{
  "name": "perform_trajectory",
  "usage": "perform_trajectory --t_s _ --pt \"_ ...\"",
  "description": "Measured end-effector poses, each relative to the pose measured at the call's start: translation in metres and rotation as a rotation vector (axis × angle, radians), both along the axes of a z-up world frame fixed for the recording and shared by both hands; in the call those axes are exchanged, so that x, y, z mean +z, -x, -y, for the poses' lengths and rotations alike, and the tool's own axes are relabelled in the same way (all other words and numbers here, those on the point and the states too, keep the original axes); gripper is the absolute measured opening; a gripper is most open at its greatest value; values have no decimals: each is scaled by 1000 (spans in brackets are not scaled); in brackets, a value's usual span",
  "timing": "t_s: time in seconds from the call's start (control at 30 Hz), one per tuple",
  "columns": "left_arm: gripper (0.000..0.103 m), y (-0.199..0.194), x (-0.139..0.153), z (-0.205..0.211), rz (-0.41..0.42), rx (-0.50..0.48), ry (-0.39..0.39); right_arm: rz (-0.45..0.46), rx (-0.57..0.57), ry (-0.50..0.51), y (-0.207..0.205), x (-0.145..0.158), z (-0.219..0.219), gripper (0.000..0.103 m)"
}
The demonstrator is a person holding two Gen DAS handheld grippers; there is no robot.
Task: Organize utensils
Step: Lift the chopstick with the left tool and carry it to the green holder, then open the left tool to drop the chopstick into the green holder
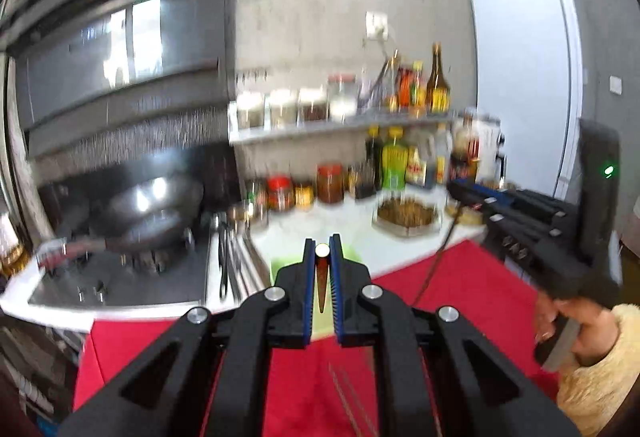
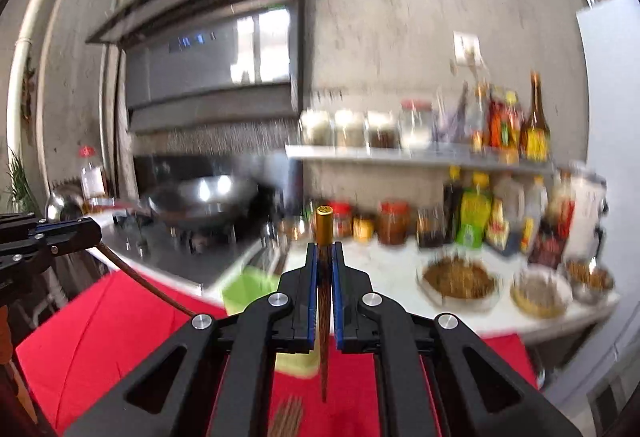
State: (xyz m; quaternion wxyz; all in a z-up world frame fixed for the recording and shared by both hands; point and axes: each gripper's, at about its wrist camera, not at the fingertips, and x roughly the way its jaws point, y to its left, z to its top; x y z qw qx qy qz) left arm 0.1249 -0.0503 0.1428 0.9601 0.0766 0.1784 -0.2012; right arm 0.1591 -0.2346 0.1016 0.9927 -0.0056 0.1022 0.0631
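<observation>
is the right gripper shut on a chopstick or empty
Shut on a chopstick. In the right wrist view the right gripper has its blue pads clamped on the brown chopstick, whose gold-capped end sticks out past the fingertips.

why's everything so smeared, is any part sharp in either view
Left wrist view: the jars, shelf and wok are streaked by motion blur, while the left gripper and its chopstick stay crisp. Right wrist view: same smear on the bottles and the bowls of food; the right gripper and gold-capped chopstick are sharp. Fisheye bends the edges of both.
</observation>
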Motion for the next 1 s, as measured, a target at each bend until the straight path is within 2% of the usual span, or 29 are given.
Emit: perform_trajectory --t_s 0.13,0.3,0.53,0.77,0.8,0.83,0.87,0.9,0.93,0.97,1.0 --pt "7 -15 21 15 55 4 3 82 15 -31 -21 23 -1 7" --pt "7 -52 16 32 15 -21 12 97 31 -77 -57 25 3 7" --pt "7 -91 -14 41 -57 -32 -18 40 53 -82 -98 -8 3 7" --pt "7 -118 -55 40 -159 -46 -34 -38 53 -54 -113 -46 3 9" --pt "7 -119 -59 40 -173 -53 -36 -50 51 -50 -112 -49 3 13" --pt "7 -120 -62 40 -176 -47 -37 -52 50 -51 -111 -51 3 24" --pt "12 -118 -63 41 -176 -43 -44 -53 43 -55 -106 -51 5 31" --pt "24 -116 -62 41 -172 -48 -41 -53 36 -59 -101 -50 7 46" --pt "32 -113 -59 41 -164 -55 -33 -50 31 -61 -93 -49 9 54" --pt "43 -107 -56 40 -152 -60 -24 -47 21 -56 -88 -46 11 54" --pt "44 -100 -50 39 -133 -63 -13 -44 9 -49 -81 -44 13 54"
